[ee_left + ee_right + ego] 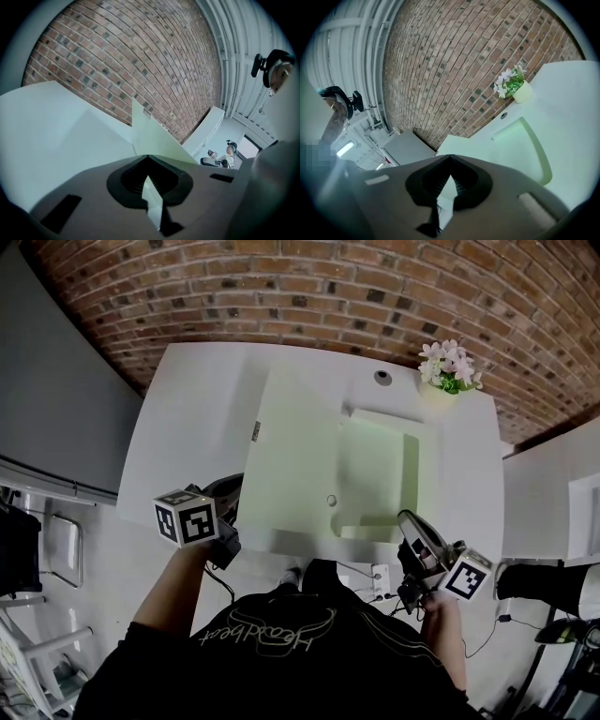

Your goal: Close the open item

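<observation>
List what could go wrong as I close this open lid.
1. Both the left tongs and right tongs are shut, not gripping the raised lid; a nudge could let it drop and slam onto the compartment.
2. The right tongs sit at the compartment's near edge, so a falling lid might pinch them.

Head view looks down — both gripper views share the brick wall (309, 296).

Red brick wall (309, 296) behind a white table (192, 404), grey panel (56, 399) left, potted flowers (450, 367) right.
</observation>
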Tool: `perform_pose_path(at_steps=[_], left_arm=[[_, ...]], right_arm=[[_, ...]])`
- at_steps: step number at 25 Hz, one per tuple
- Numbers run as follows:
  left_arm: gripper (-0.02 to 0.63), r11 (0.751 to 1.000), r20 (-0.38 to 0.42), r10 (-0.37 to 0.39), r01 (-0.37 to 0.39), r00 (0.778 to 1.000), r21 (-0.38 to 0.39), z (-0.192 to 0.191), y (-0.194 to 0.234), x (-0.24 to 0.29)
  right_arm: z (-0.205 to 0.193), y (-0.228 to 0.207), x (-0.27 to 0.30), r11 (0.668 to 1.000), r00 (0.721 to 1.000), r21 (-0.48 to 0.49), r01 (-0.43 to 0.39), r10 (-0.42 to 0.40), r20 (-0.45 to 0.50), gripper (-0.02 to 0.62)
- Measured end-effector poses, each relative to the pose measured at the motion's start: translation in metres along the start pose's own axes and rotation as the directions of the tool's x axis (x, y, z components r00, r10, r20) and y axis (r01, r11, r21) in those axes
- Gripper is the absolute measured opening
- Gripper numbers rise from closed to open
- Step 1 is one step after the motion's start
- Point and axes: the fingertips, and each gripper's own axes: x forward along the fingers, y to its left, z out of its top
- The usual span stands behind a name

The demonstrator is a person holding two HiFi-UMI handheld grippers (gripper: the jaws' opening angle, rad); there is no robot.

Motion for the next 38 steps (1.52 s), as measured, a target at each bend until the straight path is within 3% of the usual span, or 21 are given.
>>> perform_pose_path(at_steps=[6,20,35,38], left_arm=[[0.002,1.000,-0.007,-0.007,0.007,1.000,0.006,0.006,-0.008,0.010],[0.002,0.995,-0.039,-0.096,0.096,0.995,0.004,0.013,-0.044,0.037],[0.002,0.989,-0.109,-0.148,0.149,0.983,-0.007,0.005,-0.067,0.077],[0.002,0.989,-0.125,-0.147,0.149,0.981,0.007,0.003,-0.071,0.084]], right_arm=[[0.013,-0.017,0.002,0.999,0.999,-0.019,0.051,-0.051,-0.004,0.003],[0.032,-0.057,-0.011,0.998,0.997,0.021,0.065,-0.066,0.040,0.003],[0.045,-0.099,-0.032,0.987,0.985,0.023,0.157,-0.159,0.067,0.003],[0.046,-0.112,-0.039,0.976,0.974,-0.010,0.216,-0.214,0.066,0.003]])
